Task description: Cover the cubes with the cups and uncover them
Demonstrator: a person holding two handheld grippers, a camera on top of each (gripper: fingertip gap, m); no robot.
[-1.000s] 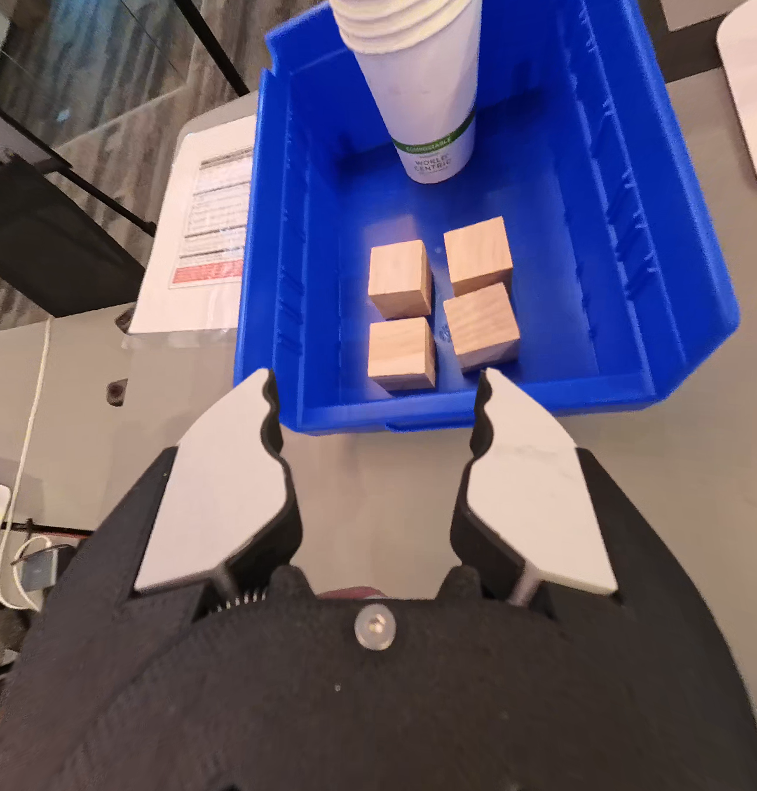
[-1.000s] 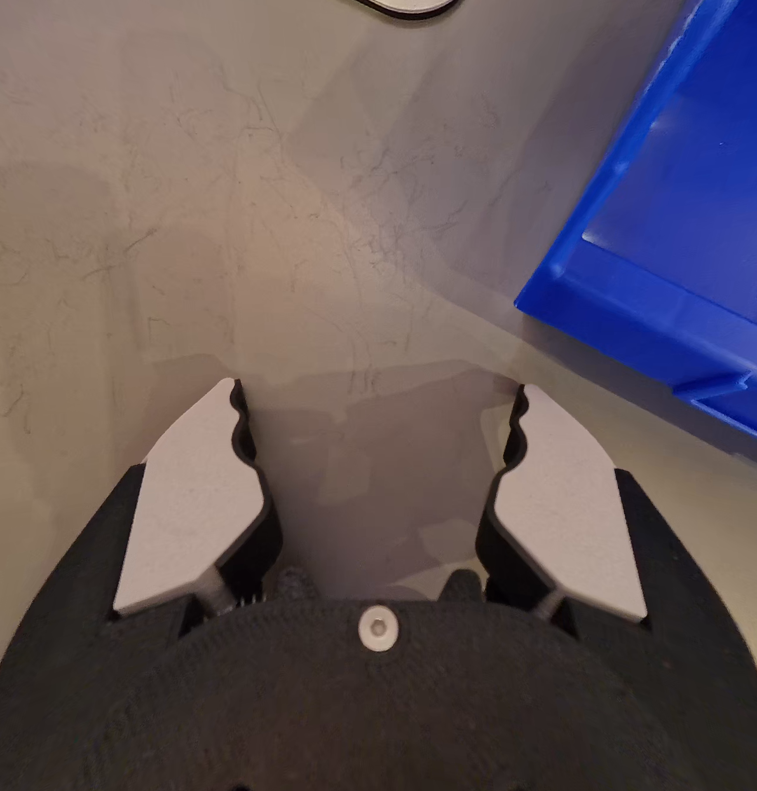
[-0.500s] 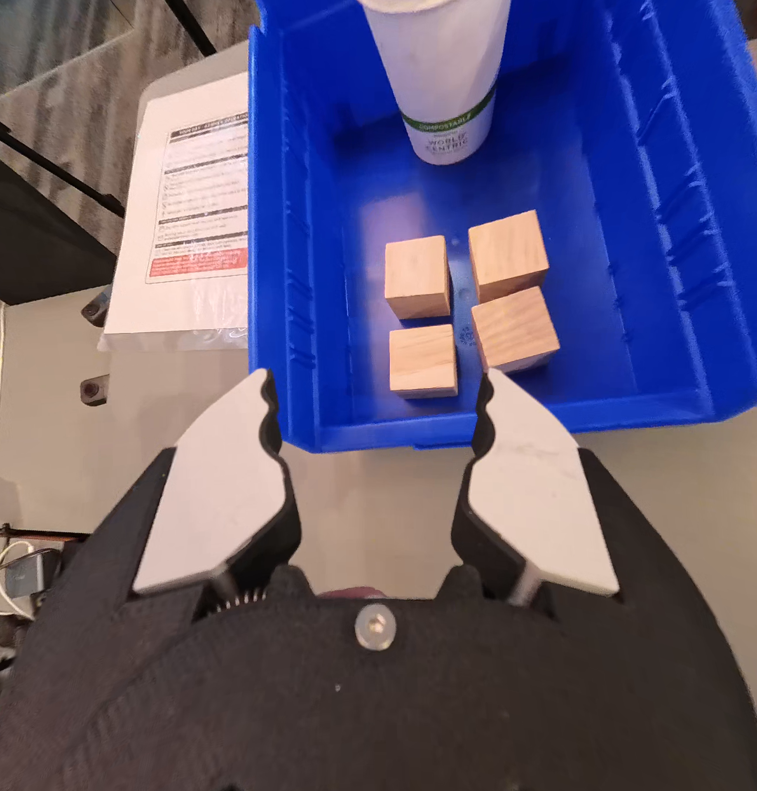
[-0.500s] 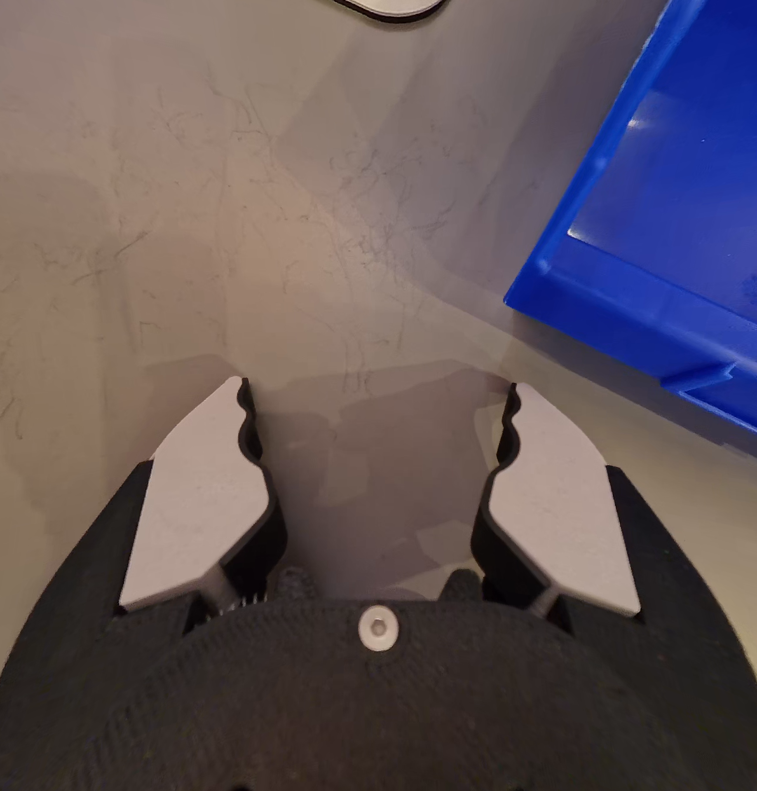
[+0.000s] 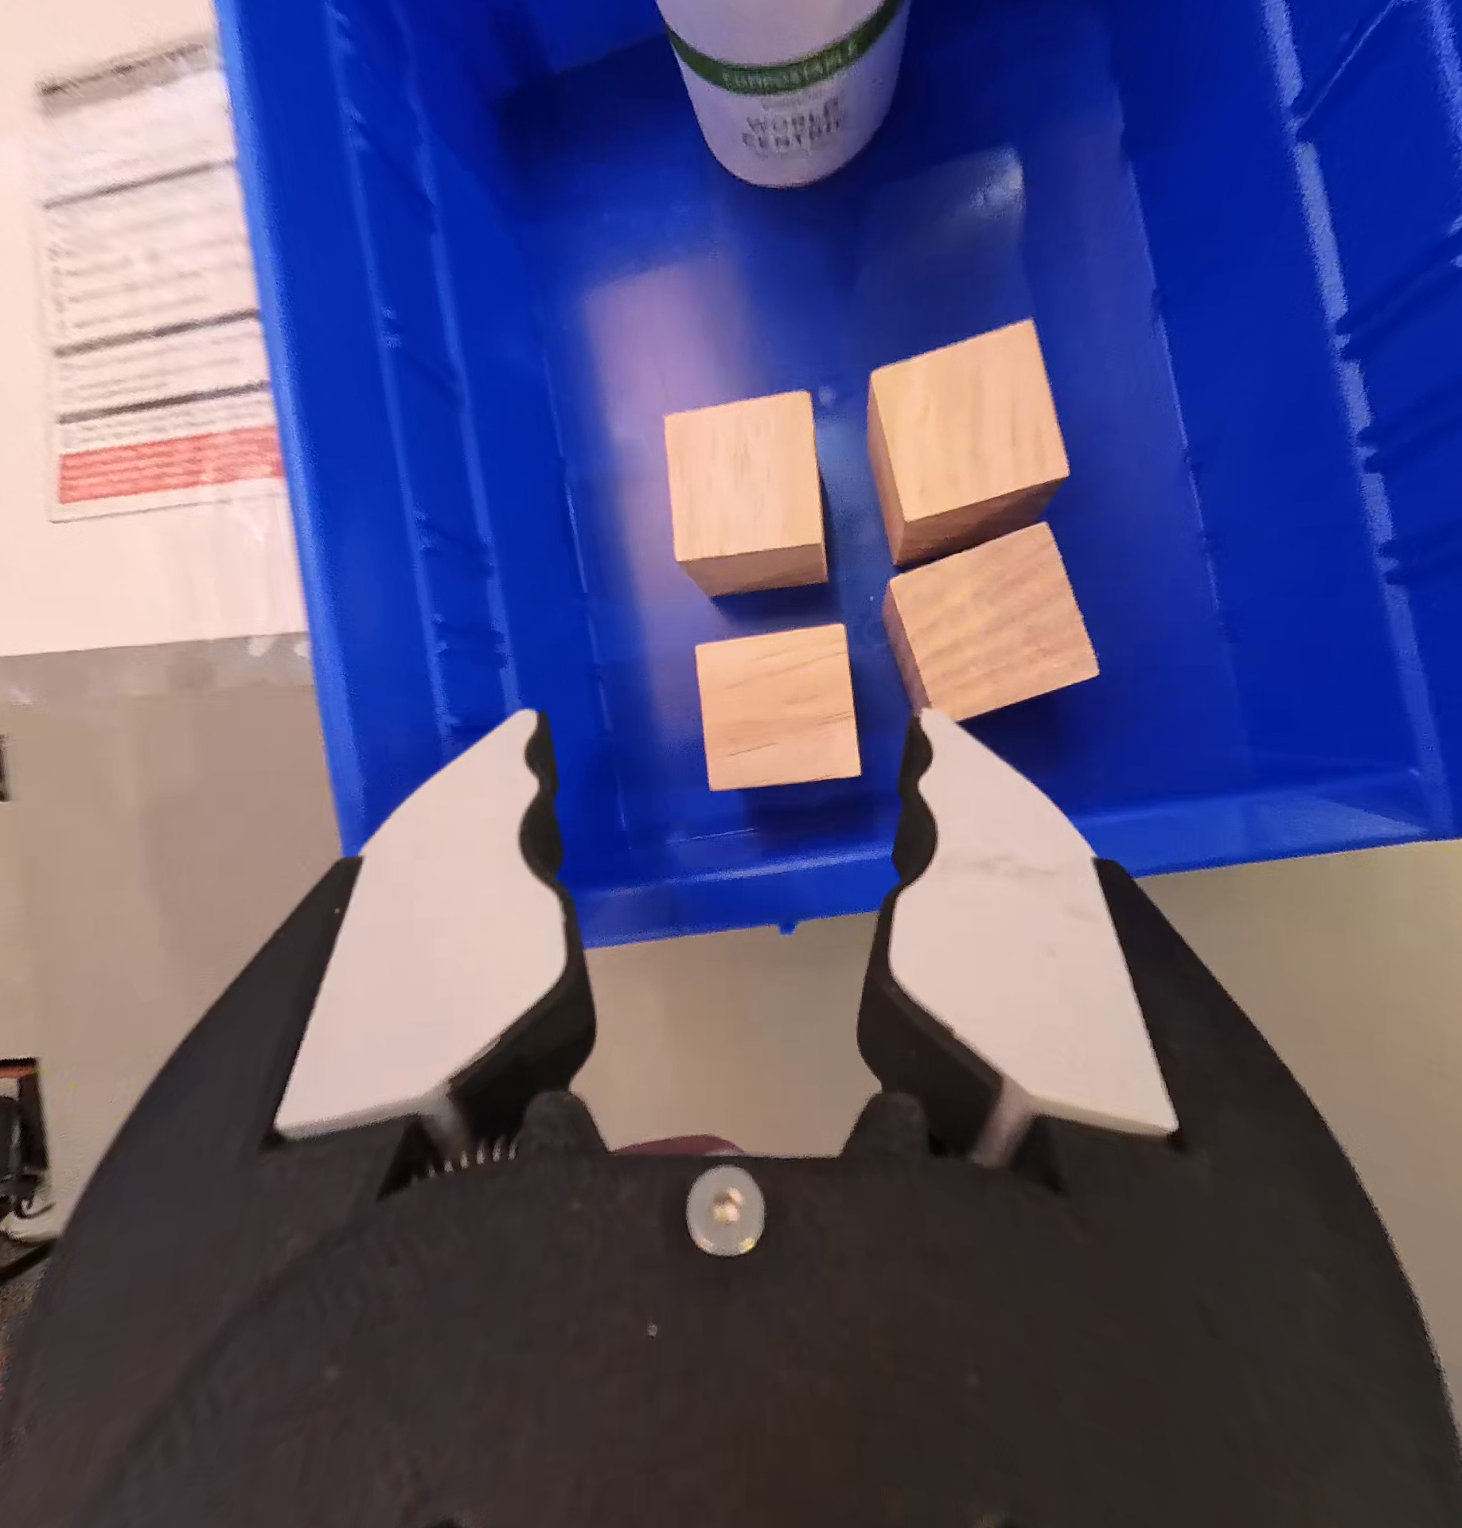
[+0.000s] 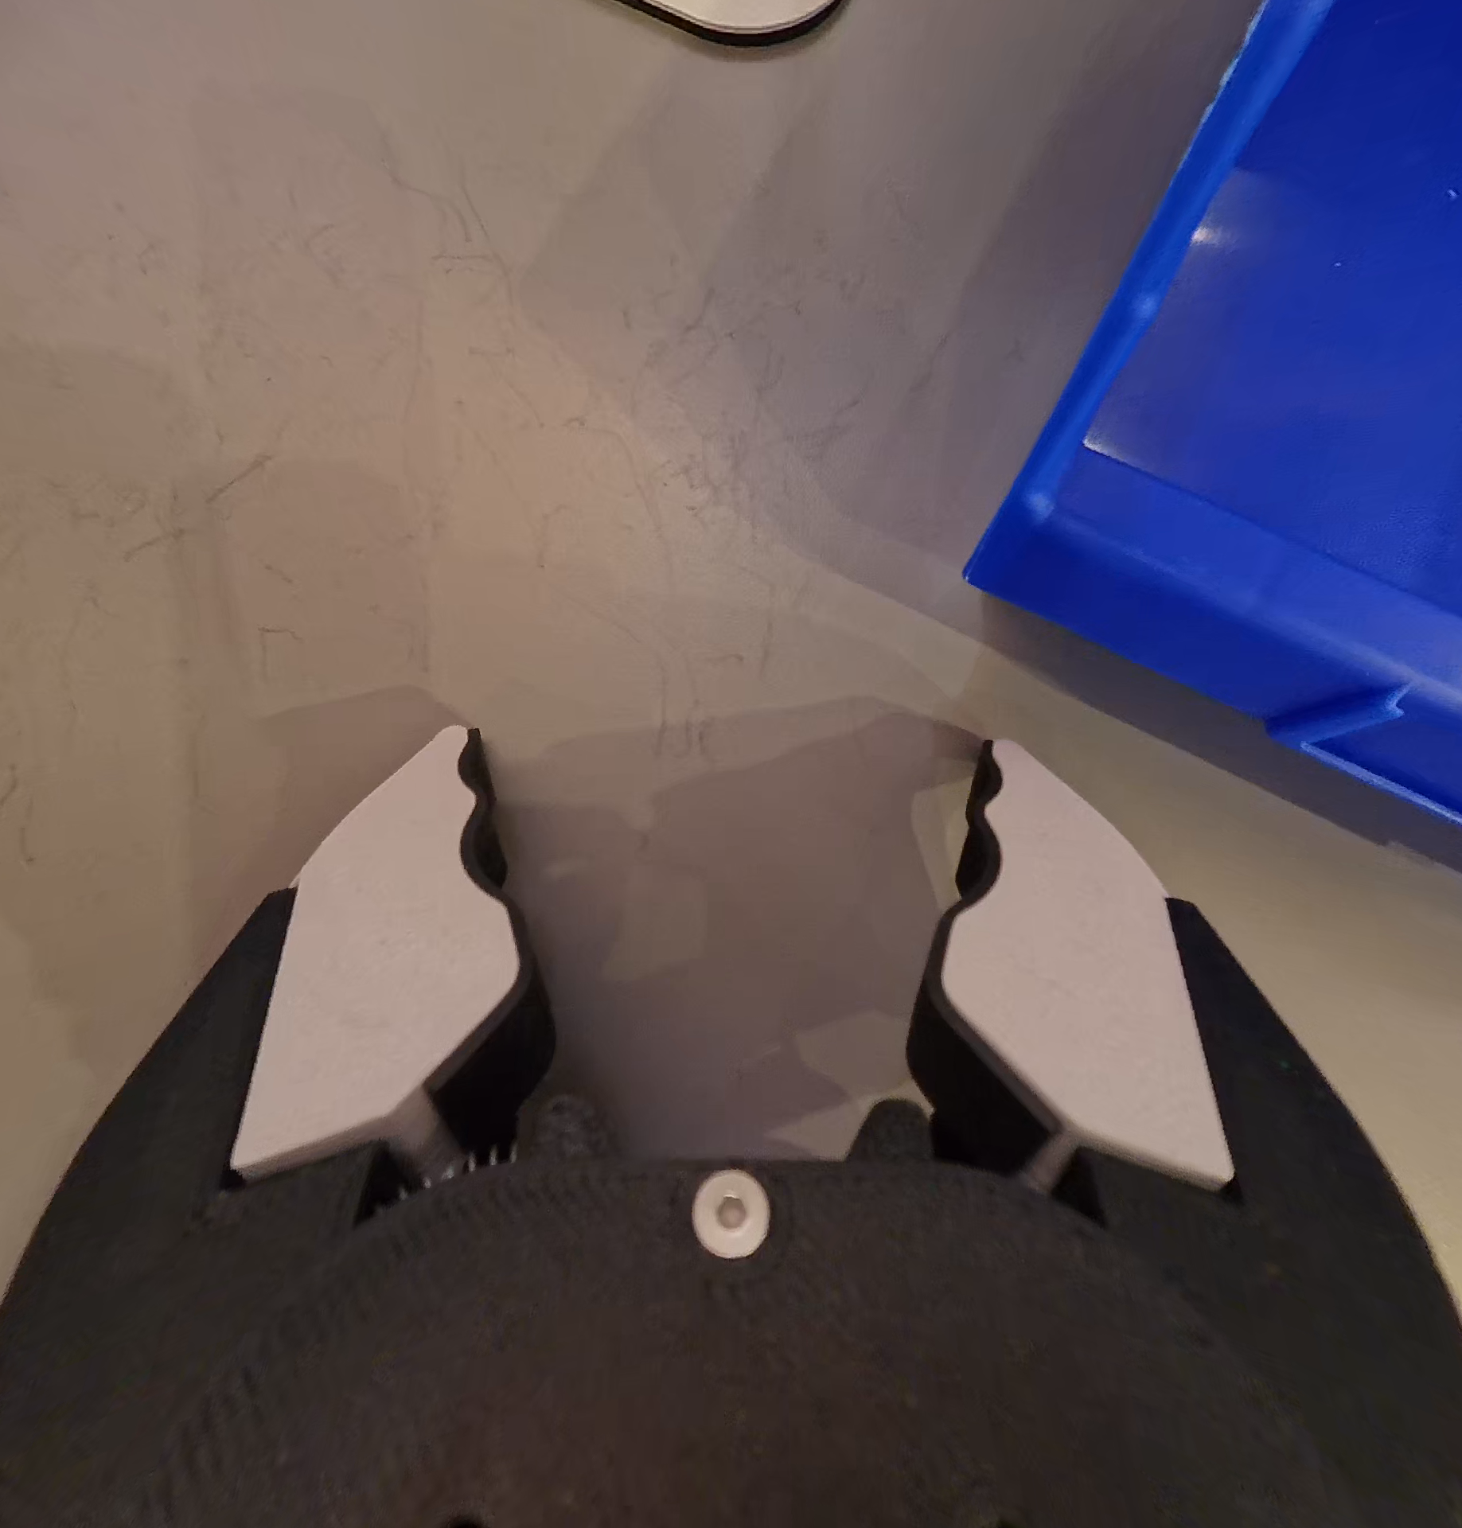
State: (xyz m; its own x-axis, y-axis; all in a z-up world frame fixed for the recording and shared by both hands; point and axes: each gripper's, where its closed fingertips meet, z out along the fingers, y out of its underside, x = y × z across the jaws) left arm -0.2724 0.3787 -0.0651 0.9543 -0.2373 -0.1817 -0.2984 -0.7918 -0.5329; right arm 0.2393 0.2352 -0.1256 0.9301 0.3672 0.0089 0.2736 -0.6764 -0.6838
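Several wooden cubes lie close together on the floor of a blue bin (image 5: 430, 513): the nearest cube (image 5: 778, 707), one behind it (image 5: 744, 488), and two on the right (image 5: 967, 438) (image 5: 988, 620). A stack of white paper cups (image 5: 789, 91) with a green band stands upright at the bin's far end, its top cut off by the frame. My left gripper (image 5: 727, 728) is open and empty, above the bin's near wall, its fingertips flanking the nearest cube. My right gripper (image 6: 723, 744) is open and empty over bare grey table, left of the bin's corner (image 6: 1207, 579).
A printed white sheet (image 5: 132, 331) lies left of the bin. The table's left edge with cables (image 5: 0, 1157) shows at the lower left. A white rounded object (image 6: 735, 16) sits at the far edge of the table in the right wrist view.
My left gripper has moved forward and down toward the bin, so the cubes look larger and the fingertips now reach over the near wall. My right gripper has shifted slightly; both stay open.
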